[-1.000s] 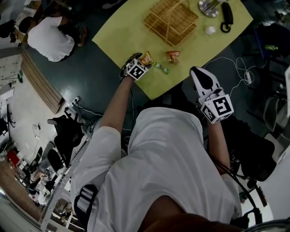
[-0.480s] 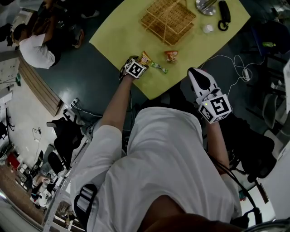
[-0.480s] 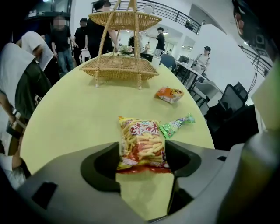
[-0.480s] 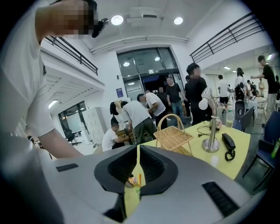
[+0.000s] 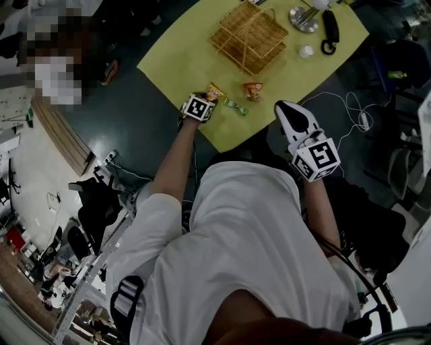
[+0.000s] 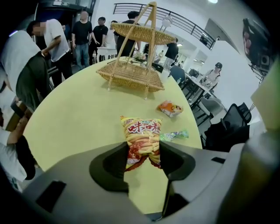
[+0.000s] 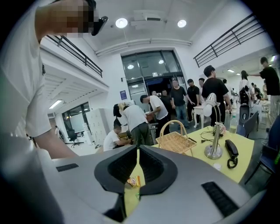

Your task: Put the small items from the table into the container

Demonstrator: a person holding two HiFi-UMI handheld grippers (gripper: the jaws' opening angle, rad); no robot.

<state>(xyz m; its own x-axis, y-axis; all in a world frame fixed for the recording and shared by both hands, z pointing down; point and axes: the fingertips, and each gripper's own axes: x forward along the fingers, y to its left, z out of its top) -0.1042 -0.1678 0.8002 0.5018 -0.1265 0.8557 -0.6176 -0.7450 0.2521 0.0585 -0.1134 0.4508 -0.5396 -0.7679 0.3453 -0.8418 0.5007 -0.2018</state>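
Note:
A yellow snack bag (image 6: 141, 135) lies on the yellow table (image 5: 182, 60), near its front edge. My left gripper (image 6: 143, 155) points steeply down at it; its jaws are closing and pinch the bag's lower half at the waist. In the head view the bag (image 5: 215, 91) shows just beyond the left gripper (image 5: 206, 99). An orange packet (image 6: 170, 108) and a green-wrapped candy (image 6: 175, 135) lie to the right of it. The two-tier wicker basket (image 6: 131, 74) stands farther back. My right gripper (image 5: 283, 108) hangs shut and empty off the table's near edge.
A lamp base (image 5: 303, 17), a black phone handset (image 5: 328, 30) and a small white cap (image 5: 307, 50) sit at the table's far right. Several people stand beyond the table. Cables (image 5: 350, 108) lie on the dark floor to the right.
The left gripper has rolled and its jaws have come in around the yellow snack bag. The right gripper has stayed put.

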